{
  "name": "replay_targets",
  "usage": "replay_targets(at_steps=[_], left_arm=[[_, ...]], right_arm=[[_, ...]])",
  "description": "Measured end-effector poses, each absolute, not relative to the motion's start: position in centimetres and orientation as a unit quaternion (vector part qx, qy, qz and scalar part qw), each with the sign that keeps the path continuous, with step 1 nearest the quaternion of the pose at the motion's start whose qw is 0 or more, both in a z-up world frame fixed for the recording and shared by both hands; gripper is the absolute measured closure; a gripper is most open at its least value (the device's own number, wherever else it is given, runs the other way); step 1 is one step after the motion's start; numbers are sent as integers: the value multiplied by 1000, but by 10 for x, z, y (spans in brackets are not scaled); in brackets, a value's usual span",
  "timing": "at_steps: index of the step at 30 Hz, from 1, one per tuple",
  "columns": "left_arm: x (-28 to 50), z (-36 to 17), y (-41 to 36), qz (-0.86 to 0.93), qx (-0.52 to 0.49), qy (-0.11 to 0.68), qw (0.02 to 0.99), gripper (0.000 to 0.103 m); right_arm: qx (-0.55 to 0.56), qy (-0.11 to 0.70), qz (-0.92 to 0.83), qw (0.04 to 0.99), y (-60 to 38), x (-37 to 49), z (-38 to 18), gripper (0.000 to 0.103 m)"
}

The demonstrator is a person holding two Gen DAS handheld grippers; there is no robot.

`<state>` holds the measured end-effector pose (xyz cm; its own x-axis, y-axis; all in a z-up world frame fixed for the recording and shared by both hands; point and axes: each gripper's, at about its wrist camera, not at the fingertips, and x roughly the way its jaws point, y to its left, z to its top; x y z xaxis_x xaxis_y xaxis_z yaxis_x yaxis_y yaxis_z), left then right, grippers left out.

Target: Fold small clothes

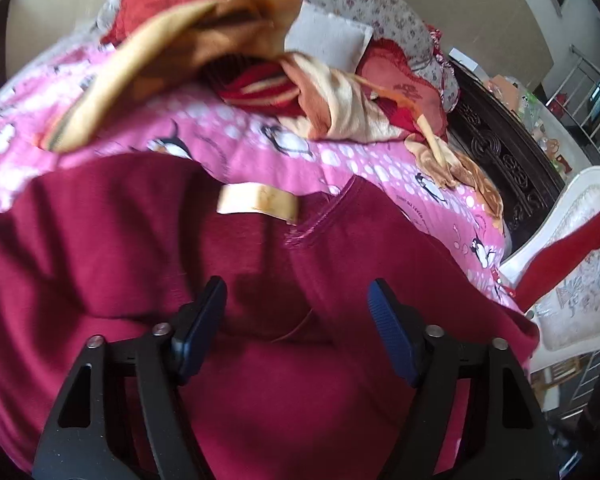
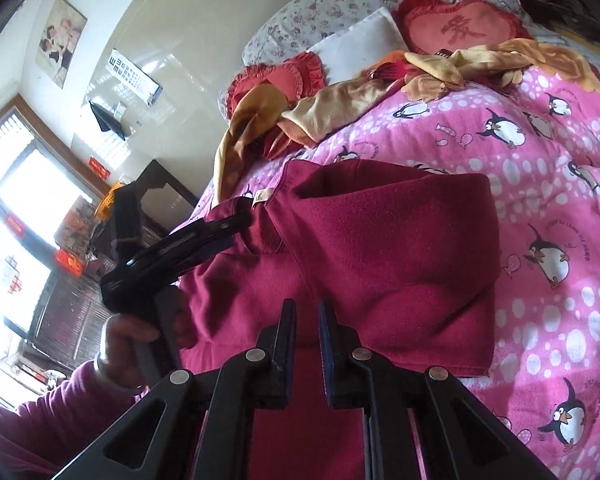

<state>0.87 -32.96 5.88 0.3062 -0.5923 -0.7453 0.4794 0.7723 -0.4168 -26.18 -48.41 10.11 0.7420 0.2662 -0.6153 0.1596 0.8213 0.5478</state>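
Left gripper [image 1: 296, 300]: I am holding it wide open above the dark red garment [image 1: 260, 360], its blue pads [image 1: 388, 332] standing apart with nothing between them.
Right gripper [image 2: 307, 312]: I am keeping it almost shut, a thin slit between the pads; I am seeing no cloth pinched in it, so it is gripping nothing.
Garment: it is lying on the pink penguin blanket [image 2: 540, 208], one side folded over onto the body, its neck label [image 1: 258, 204] facing up.
Left hand [image 2: 124, 344]: in the right wrist view it is gripping the tool's handle at the garment's left edge, a purple sleeve [image 2: 40, 420] behind it.
Other clothes [image 2: 340, 108]: yellow and red pieces are lying heaped further up the bed, near the heart-shaped cushion [image 2: 460, 28].
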Motion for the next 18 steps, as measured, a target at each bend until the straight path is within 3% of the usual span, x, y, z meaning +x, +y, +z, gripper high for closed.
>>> replay_targets(at_steps=[4, 6, 7, 8, 10, 18], left_arm=[[13, 50, -347, -319, -58, 489, 810, 44], [12, 53, -348, -316, -61, 483, 815, 69], [13, 56, -348, -327, -67, 481, 811, 95], [14, 59, -348, -334, -70, 480, 808, 94], [12, 69, -346, -346, -66, 470, 809, 95], [-6, 122, -274, -345, -62, 417, 839, 96]], right_arm=[[289, 356, 21, 889, -490, -270, 99, 93], [292, 356, 22, 887, -494, -272, 96, 91], [293, 357, 23, 887, -496, -273, 95, 86], [297, 356, 23, 885, -497, -274, 93, 76], [303, 354, 29, 884, -498, -274, 92, 67], [272, 327, 2, 905, -498, -276, 116, 67]])
